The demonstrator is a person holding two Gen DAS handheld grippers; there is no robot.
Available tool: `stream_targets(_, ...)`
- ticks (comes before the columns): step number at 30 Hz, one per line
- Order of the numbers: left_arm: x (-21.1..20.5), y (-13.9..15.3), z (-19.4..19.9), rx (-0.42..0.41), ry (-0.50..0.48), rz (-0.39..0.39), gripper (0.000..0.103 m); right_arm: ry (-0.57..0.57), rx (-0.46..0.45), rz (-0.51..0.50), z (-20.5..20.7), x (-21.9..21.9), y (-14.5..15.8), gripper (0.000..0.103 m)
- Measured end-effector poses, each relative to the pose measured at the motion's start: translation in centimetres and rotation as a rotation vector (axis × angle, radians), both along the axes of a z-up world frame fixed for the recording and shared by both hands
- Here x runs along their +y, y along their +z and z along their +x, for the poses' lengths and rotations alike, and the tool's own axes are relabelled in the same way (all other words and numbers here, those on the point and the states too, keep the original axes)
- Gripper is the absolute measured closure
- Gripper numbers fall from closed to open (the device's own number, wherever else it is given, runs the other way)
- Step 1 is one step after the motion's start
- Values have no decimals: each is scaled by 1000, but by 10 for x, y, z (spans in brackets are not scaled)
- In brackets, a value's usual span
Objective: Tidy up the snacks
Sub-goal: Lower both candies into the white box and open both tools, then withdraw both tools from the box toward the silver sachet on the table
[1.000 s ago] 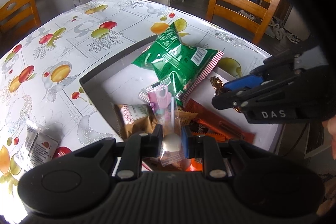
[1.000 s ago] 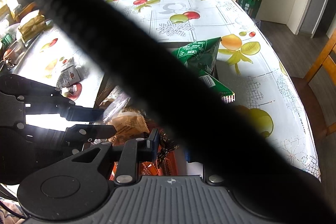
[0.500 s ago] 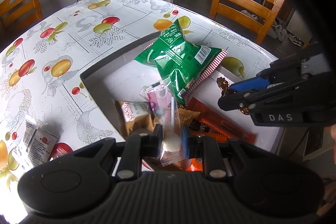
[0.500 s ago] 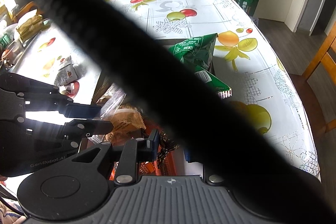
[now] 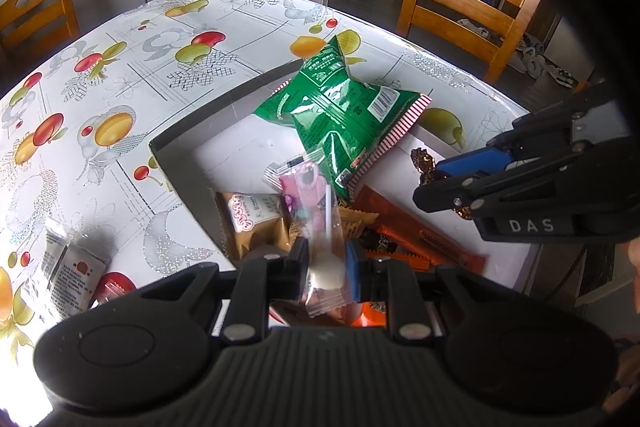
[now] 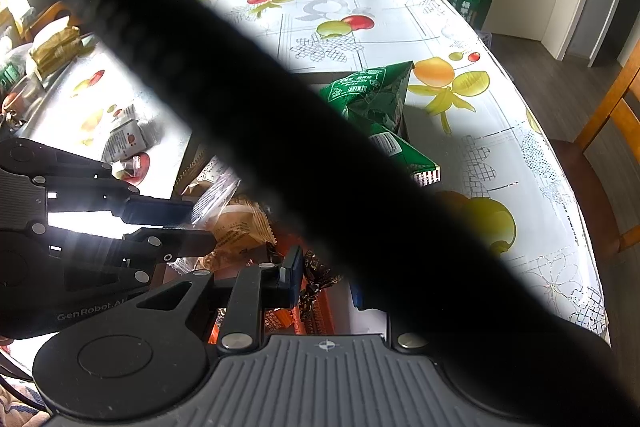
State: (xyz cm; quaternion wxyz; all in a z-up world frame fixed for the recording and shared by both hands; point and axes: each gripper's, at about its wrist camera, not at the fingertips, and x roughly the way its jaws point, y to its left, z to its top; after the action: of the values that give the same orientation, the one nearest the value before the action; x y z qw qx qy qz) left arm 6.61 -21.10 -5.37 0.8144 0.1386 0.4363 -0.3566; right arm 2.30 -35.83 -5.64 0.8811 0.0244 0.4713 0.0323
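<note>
Both grippers unchanged: left gripper [image 5: 326, 273] stays clamped on the lollipop [image 5: 325, 269] between its jaws; right gripper [image 6: 324, 281] part-open, contents indeterminate, placement pending.

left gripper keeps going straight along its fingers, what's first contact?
Likely the snack pile in the tray just past the lollipop the left gripper clamps: probably the tan packet or orange wrapper. Depth is unclear.
</note>
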Motion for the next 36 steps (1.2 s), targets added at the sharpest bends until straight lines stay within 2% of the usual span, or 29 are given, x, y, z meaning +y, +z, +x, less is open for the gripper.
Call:
stream_targets(7,-2,1,-1,1,-9,-3,85,-8,8,-4,1,1,0,77)
stream_targets(12,-3,2,-2,0,-18,-8,77,-8,9,-2,1,1,0,71)
stream_targets(14,-3,3,-3,-6,-21,-11,67,-8,7,-2,2,1,1,70)
stream_targets(36,7,12,-3,-28,4,-38,64,-7,-15,-10,4,5,9,60)
